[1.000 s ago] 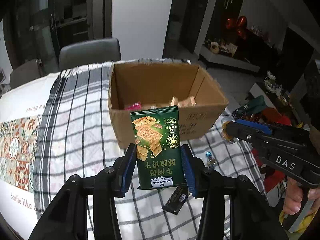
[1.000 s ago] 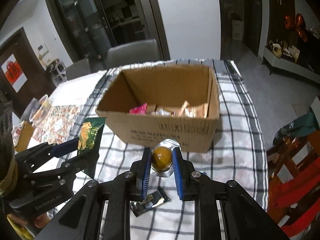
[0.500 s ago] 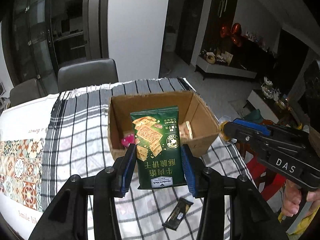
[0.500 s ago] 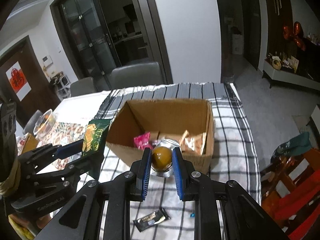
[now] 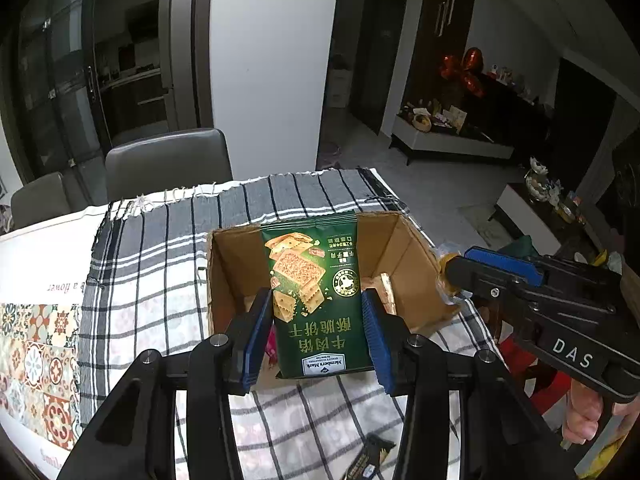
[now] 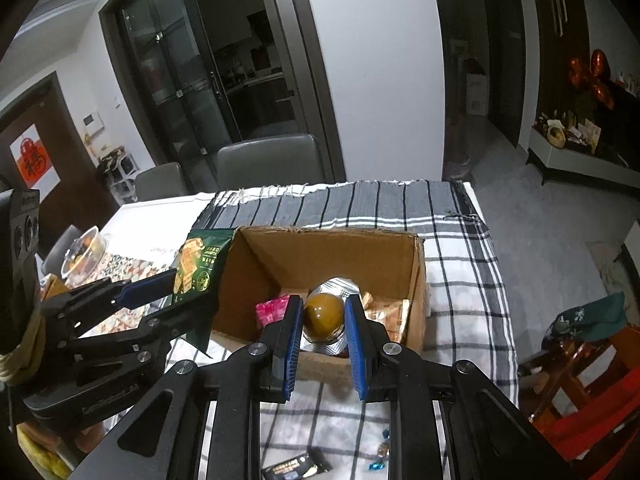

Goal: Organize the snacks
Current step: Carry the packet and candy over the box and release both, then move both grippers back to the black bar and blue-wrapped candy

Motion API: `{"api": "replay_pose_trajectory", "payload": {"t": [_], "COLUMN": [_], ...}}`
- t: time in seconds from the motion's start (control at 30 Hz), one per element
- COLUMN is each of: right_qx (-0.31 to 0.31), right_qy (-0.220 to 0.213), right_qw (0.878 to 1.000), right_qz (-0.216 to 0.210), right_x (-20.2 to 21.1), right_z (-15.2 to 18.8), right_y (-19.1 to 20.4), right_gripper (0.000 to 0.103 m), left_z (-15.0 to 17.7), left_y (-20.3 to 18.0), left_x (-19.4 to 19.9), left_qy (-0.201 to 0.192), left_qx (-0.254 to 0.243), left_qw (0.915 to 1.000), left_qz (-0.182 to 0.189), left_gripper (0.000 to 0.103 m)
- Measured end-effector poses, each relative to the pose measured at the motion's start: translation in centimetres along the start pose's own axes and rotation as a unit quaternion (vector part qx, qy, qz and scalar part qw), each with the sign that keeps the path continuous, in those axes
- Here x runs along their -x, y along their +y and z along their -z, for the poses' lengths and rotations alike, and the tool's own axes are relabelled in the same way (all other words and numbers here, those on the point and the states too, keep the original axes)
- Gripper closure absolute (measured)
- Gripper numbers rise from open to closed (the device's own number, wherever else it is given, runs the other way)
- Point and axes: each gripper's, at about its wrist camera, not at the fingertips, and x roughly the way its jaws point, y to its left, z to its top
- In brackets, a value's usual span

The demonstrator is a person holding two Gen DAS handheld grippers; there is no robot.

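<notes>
Both grippers have risen toward the cardboard box (image 5: 224, 276). Left gripper (image 5: 316, 336) clamps the green cracker packet (image 5: 316, 292), long axis upright, in front of the box opening. Right gripper (image 6: 320, 332) clamps the foil-cupped brown snack (image 6: 323, 314), also before the opening. Both point steeply downward.

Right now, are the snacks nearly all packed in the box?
Partly. A pink packet and tan wrappers already lie in the cardboard box. The left tool holds a green cracker bag and the right tool an amber jelly cup. A black bar and small candies remain on the checked cloth.
</notes>
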Motion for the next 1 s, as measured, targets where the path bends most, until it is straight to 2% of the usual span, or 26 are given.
{"api": "replay_pose_trajectory", "payload": {"t": [0.13, 0.23, 0.27, 0.33, 0.77, 1.0], "right_qx": [0.002, 0.002, 0.004, 0.003, -0.022, -0.026], "right_qy": [0.004, 0.007, 0.005, 0.000, 0.009, -0.001], "right_qw": [1.000, 1.000, 1.000, 0.999, 0.999, 0.999], "right_qz": [0.005, 0.018, 0.025, 0.037, 0.024, 0.036], "right_x": [-1.0, -1.6, -1.6, -1.6, 0.3, 1.7], "right_z": [-0.4, -0.4, -0.3, 0.0, 4.4, 7.3], "right_y": [-0.3, -0.5, -0.6, -0.9, -1.5, -1.4], "right_gripper": [0.080, 0.077, 0.068, 0.061, 0.061, 0.061], "left_z": [-0.7, -0.8, -0.7, -0.3, 4.4, 7.3], "left_y": [0.1, 0.4, 0.4, 0.5, -1.9, -3.0], "left_x": [-1.4, -1.9, -1.8, -1.8, 1.3, 2.4], "left_qy": [0.004, 0.001, -0.001, -0.001, -0.018, -0.023], "left_qx": [-0.002, 0.006, 0.007, 0.001, -0.034, -0.045], "left_qw": [1.0000, 0.9999, 0.9998, 0.9998, 0.9992, 0.9987], "left_qz": [-0.006, -0.016, -0.020, -0.022, -0.015, -0.011], "left_gripper": [0.058, 0.045, 0.044, 0.043, 0.043, 0.043]}}
